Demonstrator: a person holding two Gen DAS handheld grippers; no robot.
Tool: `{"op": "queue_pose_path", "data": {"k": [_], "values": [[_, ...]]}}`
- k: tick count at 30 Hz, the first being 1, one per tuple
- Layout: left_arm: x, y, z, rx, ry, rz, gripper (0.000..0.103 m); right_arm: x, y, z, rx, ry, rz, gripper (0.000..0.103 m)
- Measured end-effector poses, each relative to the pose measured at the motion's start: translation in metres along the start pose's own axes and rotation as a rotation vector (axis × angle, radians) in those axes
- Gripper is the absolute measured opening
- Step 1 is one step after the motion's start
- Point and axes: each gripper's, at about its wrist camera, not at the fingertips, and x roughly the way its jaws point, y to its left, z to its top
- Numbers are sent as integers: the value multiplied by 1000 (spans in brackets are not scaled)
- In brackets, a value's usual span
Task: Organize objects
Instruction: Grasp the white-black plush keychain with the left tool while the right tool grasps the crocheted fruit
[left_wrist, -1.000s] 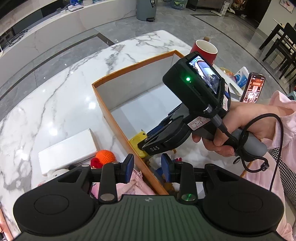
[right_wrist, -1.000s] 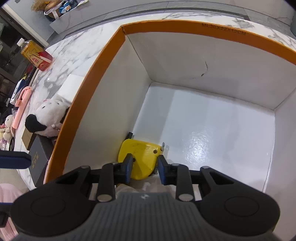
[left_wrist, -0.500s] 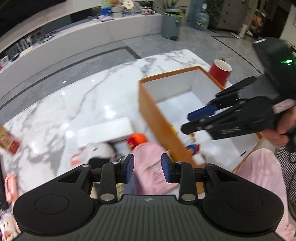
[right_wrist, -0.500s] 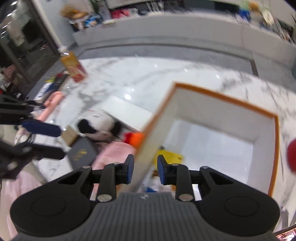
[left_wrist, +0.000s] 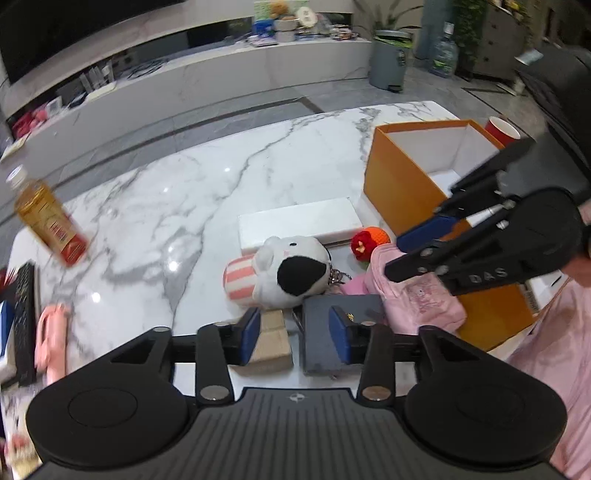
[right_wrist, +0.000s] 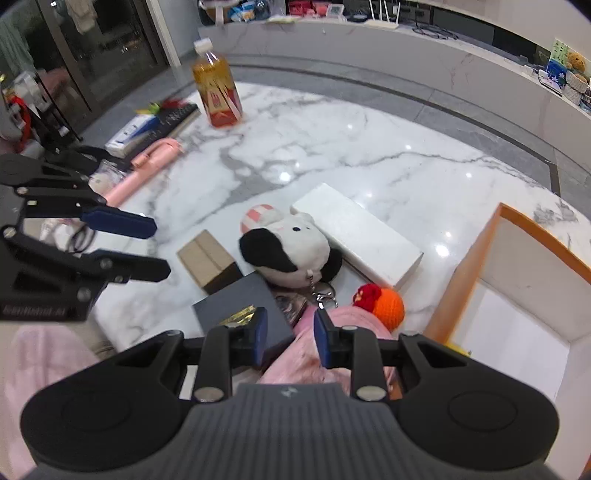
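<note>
An orange box with white inside (left_wrist: 406, 177) stands open on the marble table; it also shows in the right wrist view (right_wrist: 517, 258). Beside it lie a white flat box (left_wrist: 299, 223), a black-and-white plush (left_wrist: 291, 271), an orange knitted ball (left_wrist: 371, 240), a pink pouch (left_wrist: 417, 295), a dark box (left_wrist: 332, 332) and a small cardboard box (left_wrist: 269, 339). My left gripper (left_wrist: 293, 334) is open and empty above the dark and cardboard boxes. My right gripper (right_wrist: 288, 341) is open and empty over the pink pouch (right_wrist: 332, 332) and the dark box (right_wrist: 240, 314).
A tea bottle (left_wrist: 46, 218) stands at the far left. A pink handle-shaped item (left_wrist: 51, 332), a black remote (left_wrist: 24, 317) and a red cup (left_wrist: 502, 129) behind the orange box are also on the table. The table's front edge is near my grippers.
Both grippers have pulled back and up out of the orange box, and swung left toward the pile of loose objects. The yellow item stayed in the box.
</note>
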Motion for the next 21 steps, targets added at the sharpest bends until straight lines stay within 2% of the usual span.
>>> {"op": "queue_pose_path", "data": {"k": [2, 5, 9, 11, 14, 17, 21], "values": [[11, 1, 1, 50, -18, -5, 61, 14, -2, 7, 0, 21, -10, 30], [32, -1, 7, 159, -16, 13, 63, 33, -8, 18, 8, 43, -32, 30], [60, -7, 11, 318, 20, 22, 74, 51, -15, 31, 15, 73, -58, 30], [72, -8, 13, 369, 39, 13, 74, 60, -18, 36, 15, 89, -56, 30], [83, -5, 16, 403, 60, 0, 74, 70, -21, 41, 29, 107, -37, 30], [92, 0, 21, 397, 77, -19, 74, 80, -23, 46, 43, 116, -15, 30], [101, 5, 24, 418, 81, -12, 76, 86, -24, 55, 55, 90, 18, 27]]}}
